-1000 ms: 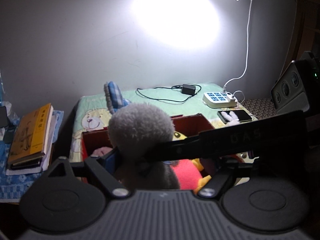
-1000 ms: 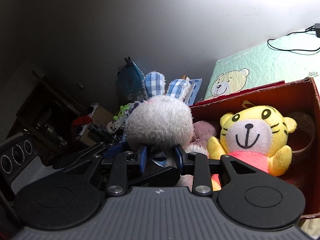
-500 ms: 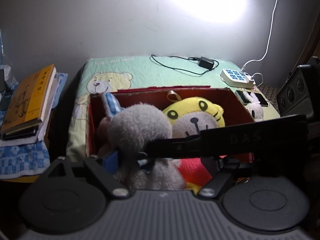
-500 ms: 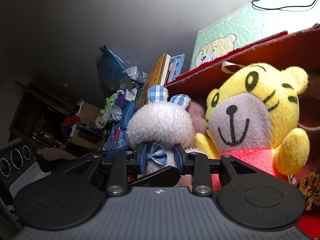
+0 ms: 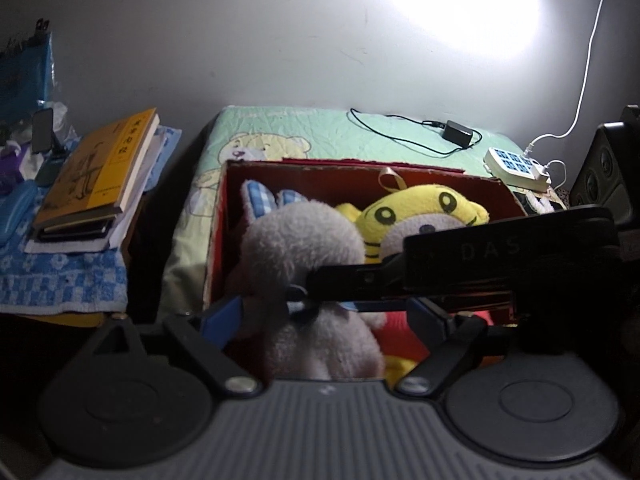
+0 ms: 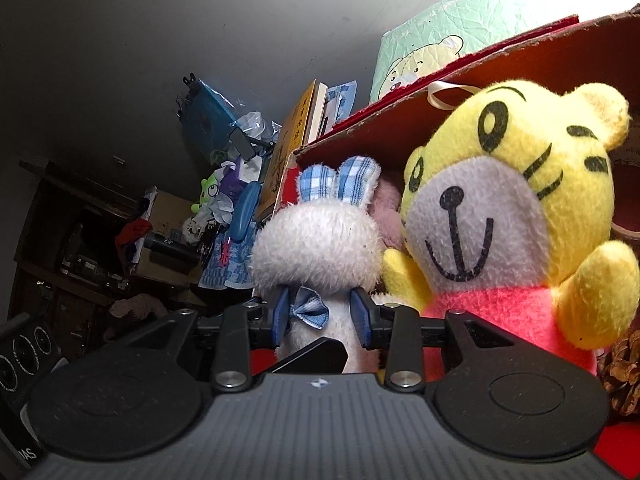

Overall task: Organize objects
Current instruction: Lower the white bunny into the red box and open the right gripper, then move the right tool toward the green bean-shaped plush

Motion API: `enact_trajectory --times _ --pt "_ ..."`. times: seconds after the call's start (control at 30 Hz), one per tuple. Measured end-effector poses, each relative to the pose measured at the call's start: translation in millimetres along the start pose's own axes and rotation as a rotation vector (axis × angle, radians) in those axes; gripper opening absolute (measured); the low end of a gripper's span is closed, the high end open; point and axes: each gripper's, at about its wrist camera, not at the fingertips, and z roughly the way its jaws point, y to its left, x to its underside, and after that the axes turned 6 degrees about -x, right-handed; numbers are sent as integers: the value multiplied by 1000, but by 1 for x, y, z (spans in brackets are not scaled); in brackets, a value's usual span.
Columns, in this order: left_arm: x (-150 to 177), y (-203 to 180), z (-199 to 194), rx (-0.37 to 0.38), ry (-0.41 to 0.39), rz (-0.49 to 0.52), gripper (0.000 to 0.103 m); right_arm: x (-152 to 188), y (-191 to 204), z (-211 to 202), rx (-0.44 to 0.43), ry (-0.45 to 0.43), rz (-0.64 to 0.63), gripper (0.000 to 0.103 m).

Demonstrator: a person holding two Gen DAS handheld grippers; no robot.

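From the left wrist view, at the far left edge a blue checked cloth [image 5: 60,280] covers a low stand, and on it a stack of books [image 5: 96,184] with a yellow-covered one on top sits tilted; to its right a pale green bear-print quilt [image 5: 288,132] spreads toward the wall, and on that stands the red cardboard box [image 5: 218,240], open at the top. Inside the box, at its left end, the white plush rabbit [image 5: 304,248] sits upright with its blue checked ears up, and pressed against its right side is the yellow tiger plush [image 5: 424,216] in a pink top. The left gripper [image 5: 324,320] straddles the rabbit's body low in the centre of the frame; its jaws have just been opening, and now the left blue pad sits right beside the fur while the right pad stands clear of it, so the grip is released with the rabbit between them. Across the middle the black arm of the other tool cuts in from the right edge. Farther right on the quilt lie a black adapter [image 5: 458,134] with its cord and a white power strip [image 5: 516,166]. In the right wrist view the right gripper [image 6: 322,316] flanks the rabbit's neck, either side of its blue bow [image 6: 310,308]; those jaws have also just been easing apart, and I cannot tell whether the pads press the fur or only brush it, with the tiger filling the right half and a pine cone [image 6: 622,372] at the lower right edge
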Motion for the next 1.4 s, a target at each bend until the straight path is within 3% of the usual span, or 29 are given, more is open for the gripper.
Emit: enact_trajectory --times 0.3,0.97,1.27,1.4 --pt "9 0 -18 -46 -15 -13 89 9 4 -18 -21 25 -50 42" --pt "24 -31 -57 -169 -38 29 90 31 8 -75 33 -65 -140 45" --pt "28 -62 -69 -219 -10 -25 91 34 9 -105 16 -66 -242 45" --pt "27 -82 -68 -215 -5 -49 91 34 1 -128 56 -92 -283 53"
